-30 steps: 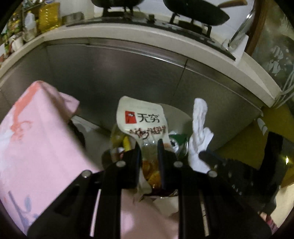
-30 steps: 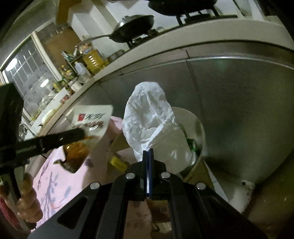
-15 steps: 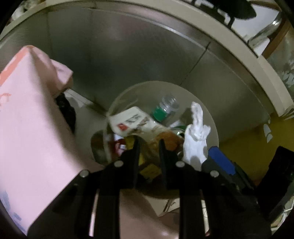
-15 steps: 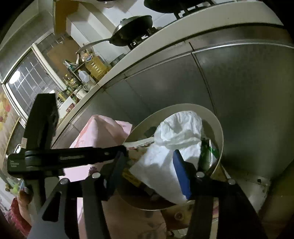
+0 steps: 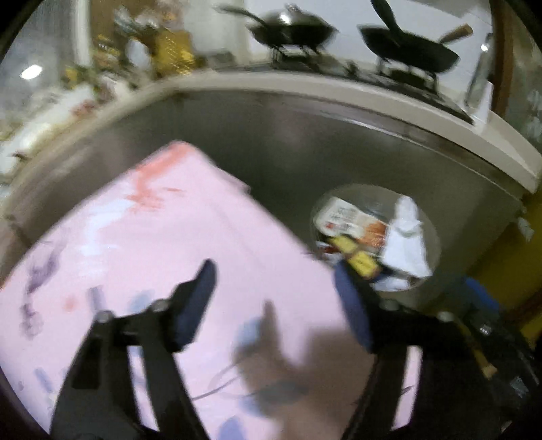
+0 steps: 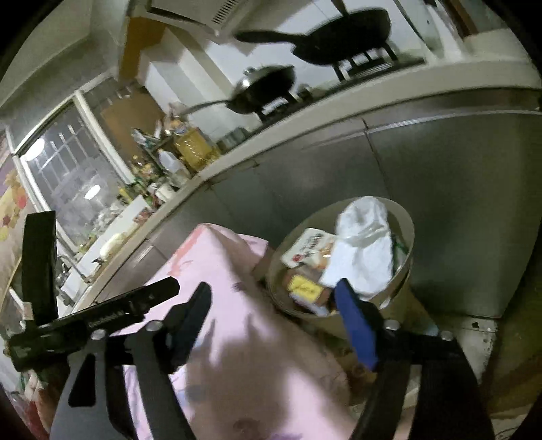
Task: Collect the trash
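Observation:
A round trash bin (image 6: 404,270) stands on the floor against the steel cabinet; its rim also shows in the left wrist view (image 5: 352,190). In it lie a white snack packet with red print (image 6: 306,250) (image 5: 349,220), a crumpled white plastic bag (image 6: 364,250) (image 5: 406,237) and a yellow wrapper (image 6: 305,287) (image 5: 359,259). My left gripper (image 5: 274,287) is open and empty above the pink cloth, left of the bin. My right gripper (image 6: 272,304) is open and empty, just in front of the bin. The left gripper's arm (image 6: 101,314) shows at the left.
A table with a pink patterned cloth (image 5: 152,270) (image 6: 220,287) fills the near left beside the bin. Steel cabinet fronts (image 6: 440,189) run behind, under a counter with a stove and two black pans (image 5: 291,30) (image 6: 342,37). Bottles (image 6: 193,145) crowd the far counter.
Both grippers have opened and pulled back up from the bin. The snack packet and the white bag, held a second ago, now lie in the bin.

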{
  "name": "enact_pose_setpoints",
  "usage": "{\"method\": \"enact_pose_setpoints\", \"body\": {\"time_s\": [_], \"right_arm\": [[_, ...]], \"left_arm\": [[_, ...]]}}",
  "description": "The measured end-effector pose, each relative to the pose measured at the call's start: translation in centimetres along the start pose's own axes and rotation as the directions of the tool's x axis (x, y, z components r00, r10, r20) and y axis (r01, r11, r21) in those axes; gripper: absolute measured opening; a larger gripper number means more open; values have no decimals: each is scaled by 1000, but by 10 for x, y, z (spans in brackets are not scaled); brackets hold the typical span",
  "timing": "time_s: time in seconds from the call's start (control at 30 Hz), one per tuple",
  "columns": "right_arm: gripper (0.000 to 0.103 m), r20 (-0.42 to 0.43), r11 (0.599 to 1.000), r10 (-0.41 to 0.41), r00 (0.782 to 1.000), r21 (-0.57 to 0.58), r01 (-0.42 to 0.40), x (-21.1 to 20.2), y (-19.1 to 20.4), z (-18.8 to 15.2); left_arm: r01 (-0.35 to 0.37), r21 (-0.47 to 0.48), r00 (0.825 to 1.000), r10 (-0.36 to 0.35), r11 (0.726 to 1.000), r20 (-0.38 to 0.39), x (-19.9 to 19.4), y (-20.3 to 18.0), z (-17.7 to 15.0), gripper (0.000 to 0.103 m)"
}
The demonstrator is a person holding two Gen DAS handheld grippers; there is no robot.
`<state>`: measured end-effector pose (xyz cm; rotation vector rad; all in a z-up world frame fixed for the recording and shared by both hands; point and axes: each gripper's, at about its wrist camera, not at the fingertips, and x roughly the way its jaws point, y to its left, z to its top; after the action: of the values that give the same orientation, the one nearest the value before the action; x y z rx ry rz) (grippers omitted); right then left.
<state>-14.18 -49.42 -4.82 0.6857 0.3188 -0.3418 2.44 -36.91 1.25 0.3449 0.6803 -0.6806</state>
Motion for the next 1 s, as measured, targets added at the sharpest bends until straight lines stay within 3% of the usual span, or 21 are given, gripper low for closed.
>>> {"method": "enact_pose_setpoints", "body": {"time_s": [0.03, 0.17, 0.37, 0.7, 1.0], "right_arm": [[78, -9, 1000, 5, 1000, -9, -5, -5, 9, -2], [79, -24, 1000, -2, 1000, 2, 2, -21, 32, -7], [82, -22, 995, -90, 996, 41, 91, -42, 59, -13], [88, 19, 992, -126, 992, 23, 126, -75, 83, -20], [88, 60, 993, -119, 991, 8, 119, -91, 96, -23]], "left_arm": [[-47, 0, 998, 46, 999, 30, -13, 5, -5, 79], [-107, -1, 992, 107, 994, 61, -46, 19, -15, 86], [-117, -34, 990, 119, 993, 73, -87, 37, -34, 96], [-90, -67, 990, 97, 994, 98, -124, 49, -52, 97], [-125, -89, 982, 136, 988, 130, -141, 50, -56, 97]]}}
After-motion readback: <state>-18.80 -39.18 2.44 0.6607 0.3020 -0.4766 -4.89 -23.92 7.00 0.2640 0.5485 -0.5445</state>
